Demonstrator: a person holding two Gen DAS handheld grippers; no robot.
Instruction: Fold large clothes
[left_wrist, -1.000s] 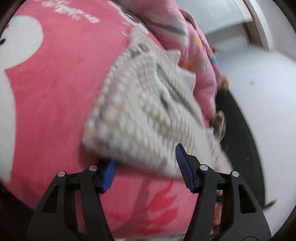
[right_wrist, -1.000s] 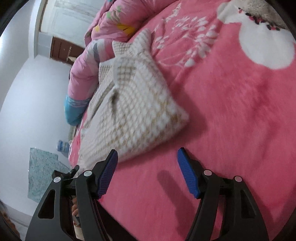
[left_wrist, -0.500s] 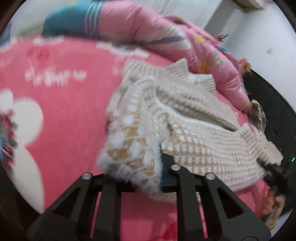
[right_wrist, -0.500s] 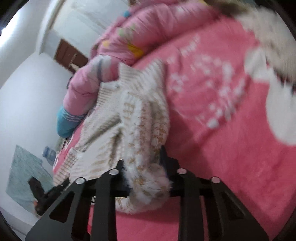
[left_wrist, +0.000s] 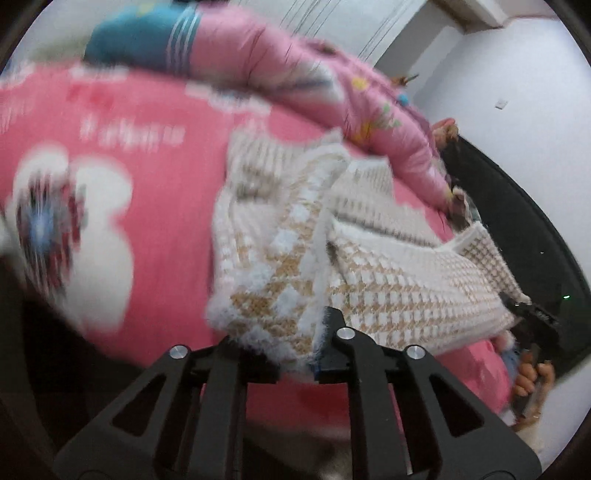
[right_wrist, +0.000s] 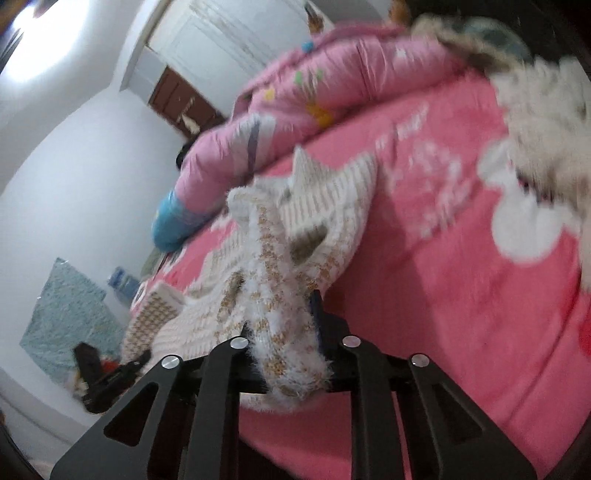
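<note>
Both pairs of jaws stand narrow, each clamped on a bunched corner of the sweater (left_wrist: 373, 291). On the left gripper (left_wrist: 295, 354), the jaws have just eased open a little after closing, with the fuzzy cream-and-tan knit pressed between them; the right gripper (right_wrist: 284, 354) grips a thick fold of the same knit, which spills over its black fingers. In the left wrist view the right gripper (left_wrist: 532, 321) shows small at the right, pinching the far corner of the garment, with a hand (left_wrist: 532, 380) beneath it. In the right wrist view the left gripper (right_wrist: 110, 373) appears at the lower left, at the other end of the lifted edge.

The sweater hangs stretched between the two grips, its near edge raised off the bed (left_wrist: 159, 192), while the rest of it lies crumpled on the pink blanket, close to the far edge. A pink quilt (left_wrist: 295, 74) with a teal end is rolled along that far edge of the bed, just beyond the sweater; whether the two touch cannot be told. White flower and lettering prints mark the blanket beside the garment. Both views are blurred.
</note>
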